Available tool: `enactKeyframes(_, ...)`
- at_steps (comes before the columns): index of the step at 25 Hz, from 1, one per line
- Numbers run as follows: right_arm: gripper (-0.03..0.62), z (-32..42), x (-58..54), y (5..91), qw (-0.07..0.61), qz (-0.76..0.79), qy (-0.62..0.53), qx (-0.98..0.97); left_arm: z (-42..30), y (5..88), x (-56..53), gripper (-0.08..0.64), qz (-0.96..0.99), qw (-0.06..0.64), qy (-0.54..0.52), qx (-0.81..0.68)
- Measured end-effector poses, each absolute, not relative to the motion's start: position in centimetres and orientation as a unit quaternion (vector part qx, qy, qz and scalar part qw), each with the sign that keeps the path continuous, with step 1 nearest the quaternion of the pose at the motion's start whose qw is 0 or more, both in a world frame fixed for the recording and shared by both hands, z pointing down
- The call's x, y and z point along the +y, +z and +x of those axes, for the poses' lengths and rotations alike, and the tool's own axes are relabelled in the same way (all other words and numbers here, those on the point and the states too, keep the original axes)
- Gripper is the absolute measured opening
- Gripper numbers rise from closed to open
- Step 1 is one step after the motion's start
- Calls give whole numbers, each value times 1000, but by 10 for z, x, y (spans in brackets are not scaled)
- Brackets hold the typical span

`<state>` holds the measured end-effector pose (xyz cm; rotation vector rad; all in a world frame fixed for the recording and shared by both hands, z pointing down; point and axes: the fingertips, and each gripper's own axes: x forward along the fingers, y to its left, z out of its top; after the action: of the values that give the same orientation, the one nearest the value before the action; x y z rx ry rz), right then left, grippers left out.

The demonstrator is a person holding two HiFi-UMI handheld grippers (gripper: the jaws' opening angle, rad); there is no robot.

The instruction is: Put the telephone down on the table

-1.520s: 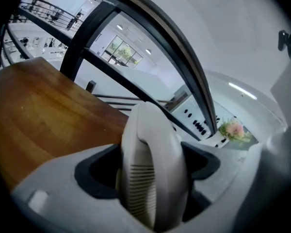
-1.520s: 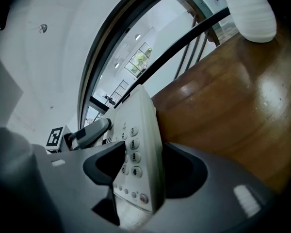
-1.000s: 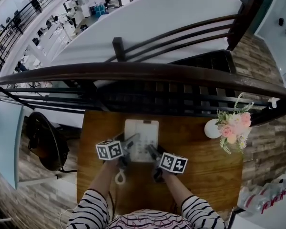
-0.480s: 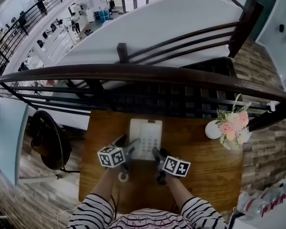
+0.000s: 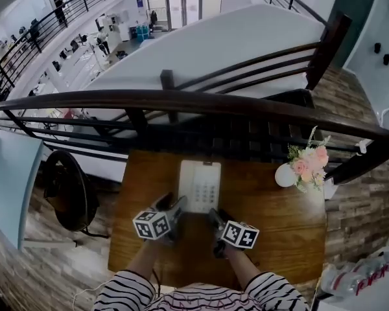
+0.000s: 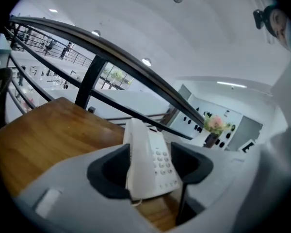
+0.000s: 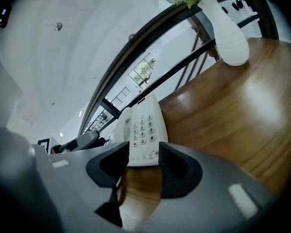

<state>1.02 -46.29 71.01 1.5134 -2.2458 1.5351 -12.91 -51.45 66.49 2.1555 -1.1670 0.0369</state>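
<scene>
White plastic push-button telephone lies flat on the brown wooden bench, close to the dark railing. It looks light, hard and a bit slippery, so its two long sides seem the best places to hold it. The left hand-held gripper and the right hand-held gripper sit just by its near corners, both partly open and closing on nothing, and a white vase of pink flowers stands well off to the right.
</scene>
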Motion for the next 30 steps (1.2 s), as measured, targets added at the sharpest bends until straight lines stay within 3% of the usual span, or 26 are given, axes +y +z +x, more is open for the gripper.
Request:
enactKeyframes(15,4,-16,-328,640,-27,482,452,-750,-157,611,-352,7,831,310,4,-462)
enactKeyframes(30,0,-39,-189,616,10,485,410,-772,-172,586,-200,2,844,287,28,-452)
